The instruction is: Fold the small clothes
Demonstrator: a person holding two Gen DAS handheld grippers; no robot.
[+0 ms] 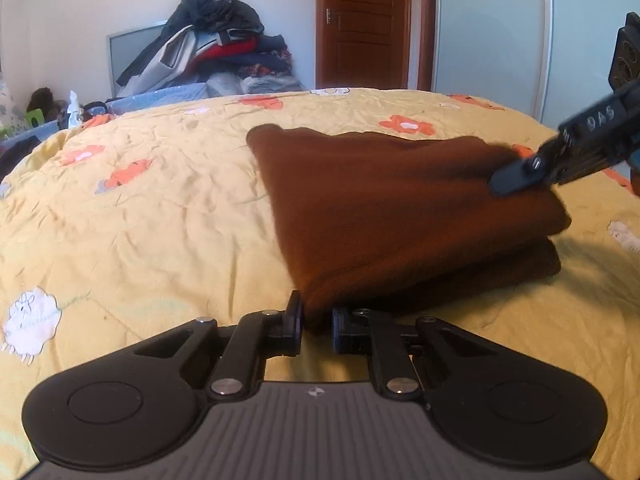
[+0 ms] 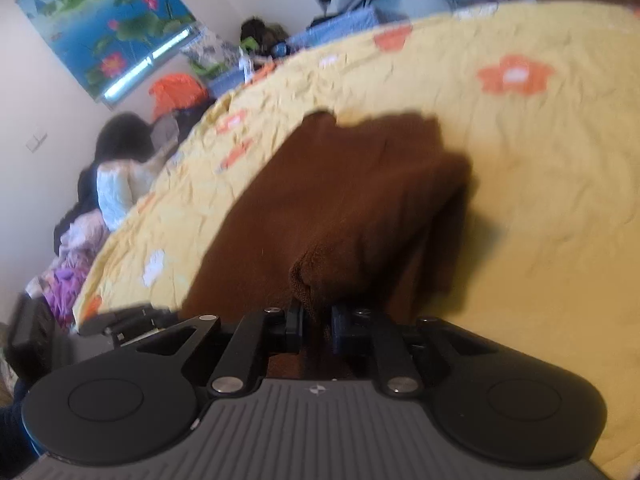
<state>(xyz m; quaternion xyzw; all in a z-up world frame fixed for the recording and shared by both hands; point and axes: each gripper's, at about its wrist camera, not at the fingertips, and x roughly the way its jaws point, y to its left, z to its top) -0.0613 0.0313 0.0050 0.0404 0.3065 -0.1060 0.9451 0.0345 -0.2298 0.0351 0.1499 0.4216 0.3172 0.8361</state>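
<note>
While the left claw (image 1: pixel 316 320) and right claw (image 2: pixel 316 320) each pinch a near corner of the folded brown fleece garment (image 1: pixel 384 208) on the yellow flowered bedspread (image 1: pixel 160 200), another fold likely needs lifting both corners across the garment together.

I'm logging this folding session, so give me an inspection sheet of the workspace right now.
Surface: bed with yellow flowered bedspread, wrinkled.
Job's things: brown garment, partly folded, lying on the bedspread.
Clutter: nothing seen on the bedspread besides the garment.
Grippers: left gripper shut on the garment's near corner; right gripper shut on a bunched edge.
Cables: nothing seen.
Surroundings: clothes pile, wooden door, lotus picture, a person seated beside the bed.
</note>
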